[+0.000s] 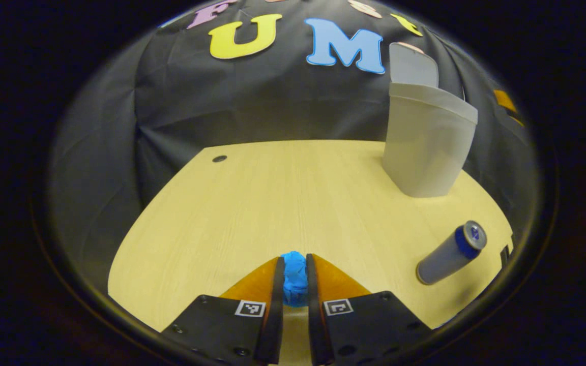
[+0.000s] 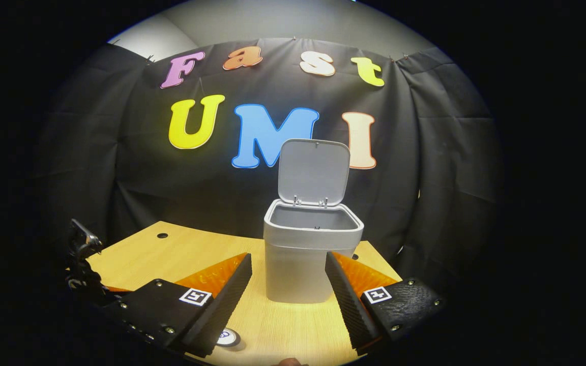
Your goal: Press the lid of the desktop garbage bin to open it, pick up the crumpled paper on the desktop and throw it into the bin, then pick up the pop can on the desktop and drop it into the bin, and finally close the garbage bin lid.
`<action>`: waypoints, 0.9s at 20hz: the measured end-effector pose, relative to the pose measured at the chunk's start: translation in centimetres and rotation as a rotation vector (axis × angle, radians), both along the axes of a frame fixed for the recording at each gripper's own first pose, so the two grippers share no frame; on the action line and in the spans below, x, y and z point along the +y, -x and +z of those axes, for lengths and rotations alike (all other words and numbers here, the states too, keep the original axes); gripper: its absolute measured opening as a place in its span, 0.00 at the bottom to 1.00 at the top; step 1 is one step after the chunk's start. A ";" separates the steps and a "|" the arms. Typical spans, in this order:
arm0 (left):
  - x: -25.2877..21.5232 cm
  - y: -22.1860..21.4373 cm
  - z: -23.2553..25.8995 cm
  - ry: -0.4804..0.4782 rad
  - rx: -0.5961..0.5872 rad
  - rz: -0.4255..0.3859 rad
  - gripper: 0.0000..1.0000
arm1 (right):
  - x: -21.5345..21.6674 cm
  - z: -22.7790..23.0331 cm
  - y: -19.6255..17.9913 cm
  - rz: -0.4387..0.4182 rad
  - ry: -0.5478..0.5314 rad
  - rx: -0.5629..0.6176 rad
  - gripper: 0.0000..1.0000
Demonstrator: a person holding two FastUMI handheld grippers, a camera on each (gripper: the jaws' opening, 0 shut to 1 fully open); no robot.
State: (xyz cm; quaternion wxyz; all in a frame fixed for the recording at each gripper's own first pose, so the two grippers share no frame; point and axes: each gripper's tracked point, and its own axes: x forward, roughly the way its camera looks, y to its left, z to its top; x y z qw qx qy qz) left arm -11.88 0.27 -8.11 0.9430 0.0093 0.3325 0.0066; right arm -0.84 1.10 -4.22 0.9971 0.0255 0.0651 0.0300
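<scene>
Paper first: we hold the blue crumpled paper (image 1: pixel 294 279) pinched between both fingers of the left gripper (image 1: pixel 294 277), low over the desk (image 1: pixel 252 203). From there the garbage bin (image 1: pixel 428 147) stands ahead and to our right, its lid (image 2: pixel 314 172) upright. The pop can (image 1: pixel 450 252) lies on its side nearer us. Our right gripper (image 2: pixel 288 284) gapes empty, facing the bin's open mouth.

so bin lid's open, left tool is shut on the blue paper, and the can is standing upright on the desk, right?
Not quite: the can is lying on its side, as the left gripper view shows. The bin lid is open, and the left tool is shut on the blue paper.
</scene>
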 end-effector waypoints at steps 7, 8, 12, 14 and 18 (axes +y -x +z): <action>-3.0 -3.2 8.1 0.033 -0.133 -0.025 0.28 | -1.2 0.4 -0.1 -0.015 -0.015 -0.017 0.94; -3.6 -3.7 9.3 0.035 -0.147 -0.033 0.25 | -1.4 0.4 0.1 -0.018 -0.014 -0.021 0.94; -6.0 -5.6 12.8 0.068 -0.189 -0.060 0.28 | -2.5 0.8 0.1 -0.041 -0.016 -0.033 0.94; -7.2 -6.6 14.2 0.086 -0.207 -0.071 0.30 | -3.2 0.9 0.2 -0.054 -0.016 -0.037 0.93; -10.1 -8.9 17.7 0.115 -0.259 -0.105 0.27 | -4.5 0.9 0.6 -0.084 -0.012 -0.038 0.93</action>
